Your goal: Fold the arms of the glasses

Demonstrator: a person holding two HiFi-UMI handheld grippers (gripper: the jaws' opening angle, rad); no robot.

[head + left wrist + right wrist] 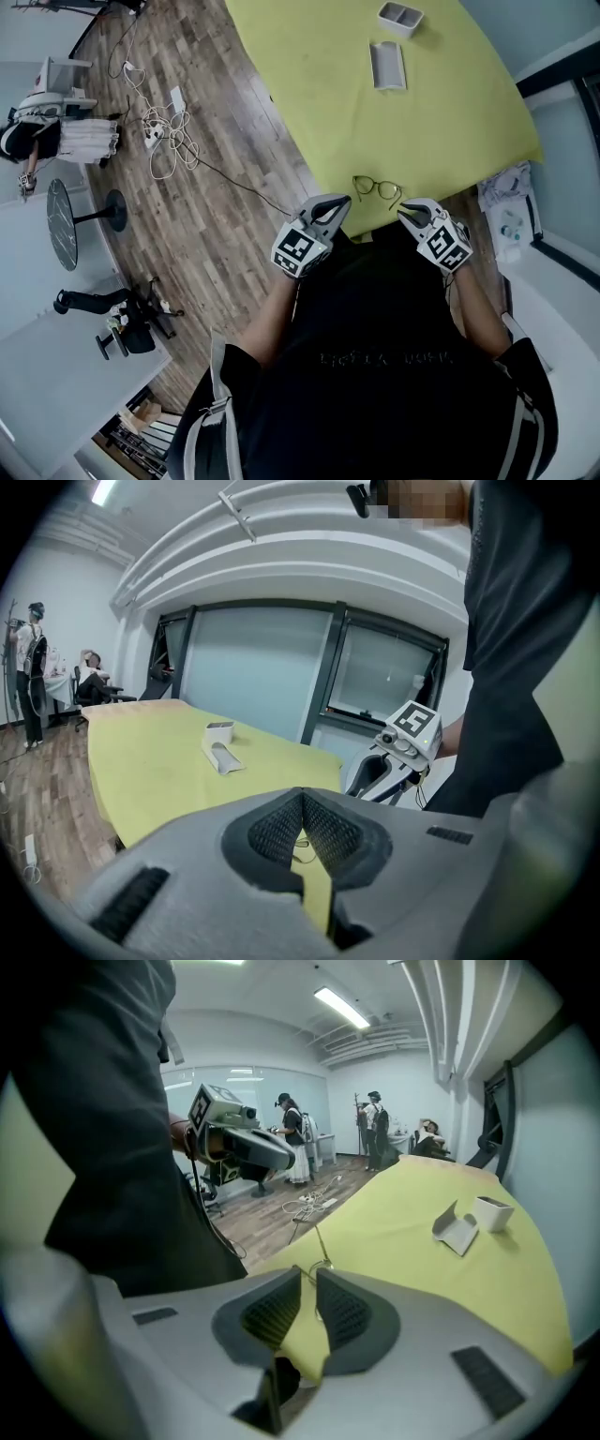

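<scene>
While nothing is gripped yet, I read this as the approach before the first fold. My left gripper (339,204) hovers over the near edge of the yellow desk (309,84). Its fingers (272,832) are clenched tip to tip on nothing, and a bit of thin wire frame shows through the wedge behind the tips. Just beyond and to the right, the glasses (377,188) lie on the desk close to that edge, lenses side by side. Their arms look unfolded, though they are very thin in the head view. Right of them, my right gripper (407,214) hangs at a similar height. Its fingers (349,1314) are a narrow slit apart with nothing between them, and one arm of the glasses shows through the slit. Next, I judge, one gripper should steady the front of the frame. The other should take an arm near its tip and swing it inward about the hinge, gently, since the wire looks light enough to slide.
</scene>
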